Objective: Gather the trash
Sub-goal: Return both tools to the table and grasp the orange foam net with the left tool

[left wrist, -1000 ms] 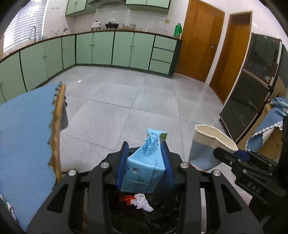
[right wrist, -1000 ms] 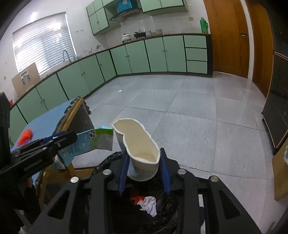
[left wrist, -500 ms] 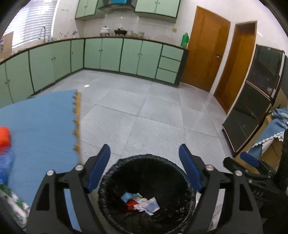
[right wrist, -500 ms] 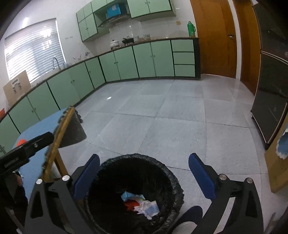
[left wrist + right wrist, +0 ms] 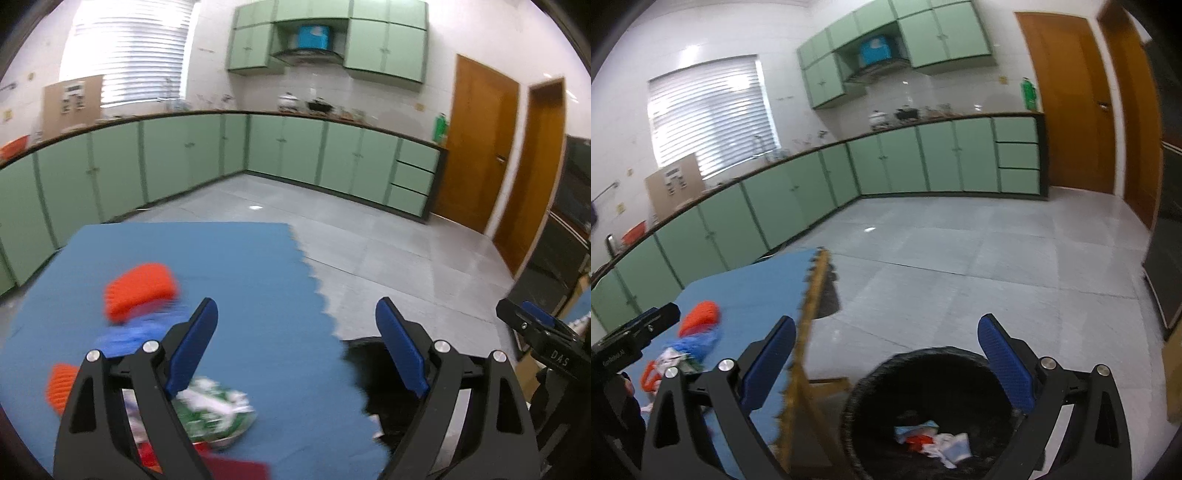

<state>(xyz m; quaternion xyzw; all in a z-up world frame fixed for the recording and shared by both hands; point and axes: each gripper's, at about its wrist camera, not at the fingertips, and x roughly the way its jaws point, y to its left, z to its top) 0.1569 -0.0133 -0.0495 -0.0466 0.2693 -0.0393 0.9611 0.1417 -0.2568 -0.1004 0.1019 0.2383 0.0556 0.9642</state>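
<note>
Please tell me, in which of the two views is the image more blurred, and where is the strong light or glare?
Left wrist view: heavy motion blur on the orange item and the green wrapper on the blue mat; the window is overexposed. Right wrist view: milder blur, the trash in the bin is readable; the window glares, and the floor shows a small reflection.

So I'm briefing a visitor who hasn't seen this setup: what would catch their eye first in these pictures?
Probably the bright pile of litter on the blue table mat: an orange scrap, blue plastic and a green-and-white wrapper. Next, the black-lined bin on the floor beside the table, with a few crumpled scraps at its bottom. Mint-green cabinets line the far walls.
</note>
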